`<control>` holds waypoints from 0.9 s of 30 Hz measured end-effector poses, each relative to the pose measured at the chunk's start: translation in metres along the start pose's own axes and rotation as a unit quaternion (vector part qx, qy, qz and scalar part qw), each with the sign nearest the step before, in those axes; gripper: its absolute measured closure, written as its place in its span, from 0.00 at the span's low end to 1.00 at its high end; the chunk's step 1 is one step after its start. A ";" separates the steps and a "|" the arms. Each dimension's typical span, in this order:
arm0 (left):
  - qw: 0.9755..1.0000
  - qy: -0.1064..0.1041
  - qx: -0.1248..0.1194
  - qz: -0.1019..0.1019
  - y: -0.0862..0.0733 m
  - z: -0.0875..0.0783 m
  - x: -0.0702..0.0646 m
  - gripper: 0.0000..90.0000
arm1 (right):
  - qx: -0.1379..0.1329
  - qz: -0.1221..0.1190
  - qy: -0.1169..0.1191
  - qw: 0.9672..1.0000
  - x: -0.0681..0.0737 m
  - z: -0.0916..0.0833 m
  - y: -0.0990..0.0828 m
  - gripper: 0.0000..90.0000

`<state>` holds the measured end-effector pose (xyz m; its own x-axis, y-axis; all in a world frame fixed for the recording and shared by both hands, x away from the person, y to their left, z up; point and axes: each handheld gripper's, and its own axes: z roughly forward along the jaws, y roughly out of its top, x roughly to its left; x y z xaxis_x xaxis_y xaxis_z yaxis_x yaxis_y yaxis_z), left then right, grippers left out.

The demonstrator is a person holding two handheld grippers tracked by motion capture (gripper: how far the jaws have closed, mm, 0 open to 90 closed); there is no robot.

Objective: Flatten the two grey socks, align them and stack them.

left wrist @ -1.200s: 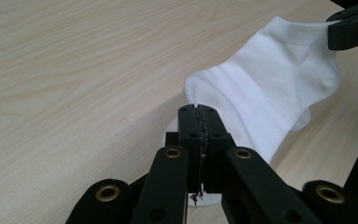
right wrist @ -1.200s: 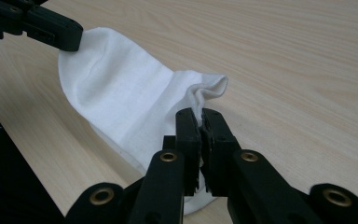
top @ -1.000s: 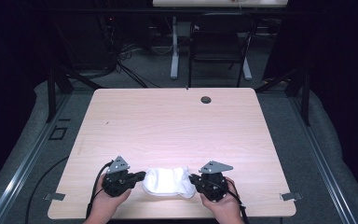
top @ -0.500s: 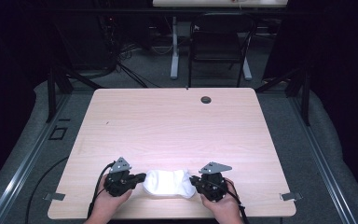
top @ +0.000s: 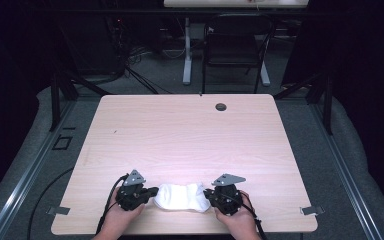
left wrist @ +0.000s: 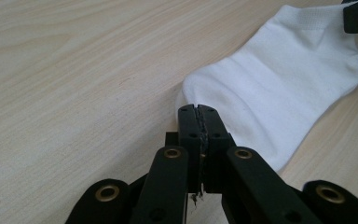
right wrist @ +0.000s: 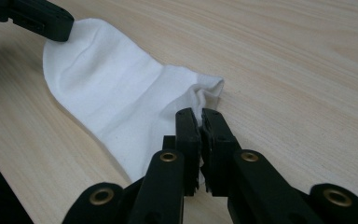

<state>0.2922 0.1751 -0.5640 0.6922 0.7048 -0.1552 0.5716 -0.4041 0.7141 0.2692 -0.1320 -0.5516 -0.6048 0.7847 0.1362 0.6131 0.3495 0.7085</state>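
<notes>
A rectangular light wooden worktop [top: 190, 145] carries a small white fabric sock [top: 181, 196] lying flat near its front edge. The left gripper [top: 151, 191], black with a grey three-cornered plate, meets the sock's left end; the right gripper [top: 208, 194] meets its right end. A hand [top: 122, 216] grips each. A small dark round grommet [top: 221, 106] sits near the worktop's far edge. Beyond stands a black chair [top: 235, 47].

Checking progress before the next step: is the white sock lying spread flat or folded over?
Spread flat. The sock lies full length on the table, stretched between left gripper and right gripper, each pinching one end.
</notes>
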 end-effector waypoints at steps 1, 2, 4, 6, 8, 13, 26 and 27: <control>1.000 0.001 -0.001 -0.003 0.000 0.000 0.000 0.99 | 0.001 0.001 0.000 1.000 0.000 0.001 0.000 0.96; 1.000 0.000 -0.001 -0.005 -0.001 0.001 0.000 0.99 | 0.002 0.001 -0.001 1.000 -0.001 0.001 0.000 0.96; 1.000 0.001 0.001 -0.004 -0.001 0.001 0.001 0.99 | 0.003 0.001 0.001 1.000 -0.002 0.002 -0.001 0.96; 1.000 0.000 0.002 -0.007 -0.001 0.003 0.001 0.99 | 0.000 0.002 0.000 1.000 -0.002 0.003 -0.001 0.96; 1.000 0.000 0.002 -0.007 -0.001 0.003 0.001 0.99 | 0.003 0.002 -0.003 1.000 -0.003 0.003 -0.001 0.96; 1.000 0.001 0.005 -0.009 -0.002 0.005 0.002 0.99 | 0.005 0.001 -0.002 1.000 -0.003 0.005 0.000 0.95; 0.999 0.000 -0.032 -0.006 0.003 -0.007 0.002 0.83 | -0.016 0.006 -0.019 1.000 -0.009 0.001 -0.001 0.83; 0.999 -0.006 -0.039 -0.009 0.004 -0.010 0.000 0.81 | -0.027 0.004 -0.018 0.999 -0.008 -0.002 0.001 0.83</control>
<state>0.2906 0.1794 -0.5544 0.6878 0.7044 -0.1756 0.5474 -0.3443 0.7628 0.2734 -0.1392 -0.5509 -0.5802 0.8059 0.1183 0.5895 0.3153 0.7437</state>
